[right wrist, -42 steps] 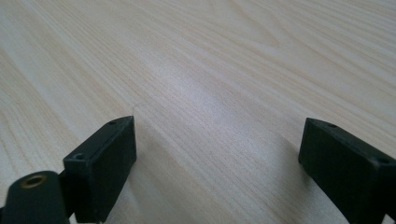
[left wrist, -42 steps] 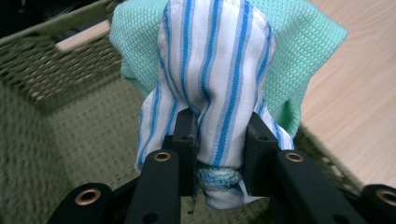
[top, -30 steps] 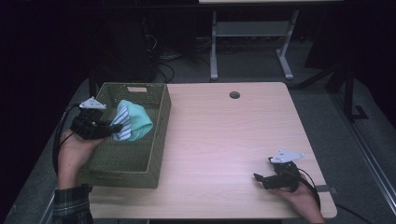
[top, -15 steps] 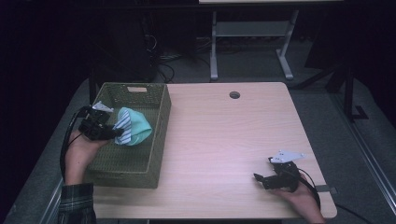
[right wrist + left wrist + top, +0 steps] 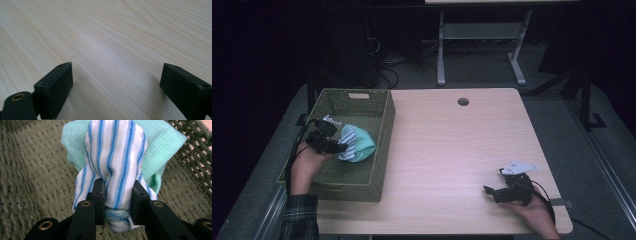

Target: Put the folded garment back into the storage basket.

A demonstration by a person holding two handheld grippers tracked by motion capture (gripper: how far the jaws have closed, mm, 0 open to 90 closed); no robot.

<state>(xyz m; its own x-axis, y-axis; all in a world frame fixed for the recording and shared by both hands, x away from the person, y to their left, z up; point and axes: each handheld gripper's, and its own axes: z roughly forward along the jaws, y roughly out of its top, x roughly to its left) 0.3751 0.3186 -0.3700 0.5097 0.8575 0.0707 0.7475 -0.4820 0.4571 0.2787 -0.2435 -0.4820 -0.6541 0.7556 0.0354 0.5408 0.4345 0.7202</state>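
The left tool [image 5: 333, 145] is inside the green woven basket [image 5: 382, 150] and holds a bundle of striped and mint cloths [image 5: 357, 144]. The basket stands at the left part of the wooden worktop [image 5: 452, 150]. The right tool [image 5: 497, 192] rests on the worktop near its right front corner, jaws apart.

Dark room; grey floor [image 5: 562, 120]; metal stand [image 5: 482, 45] behind.

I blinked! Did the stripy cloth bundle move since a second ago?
Yes. The cloth bundle, clamped in the left gripper, sank lower into the green basket, toward its floor.
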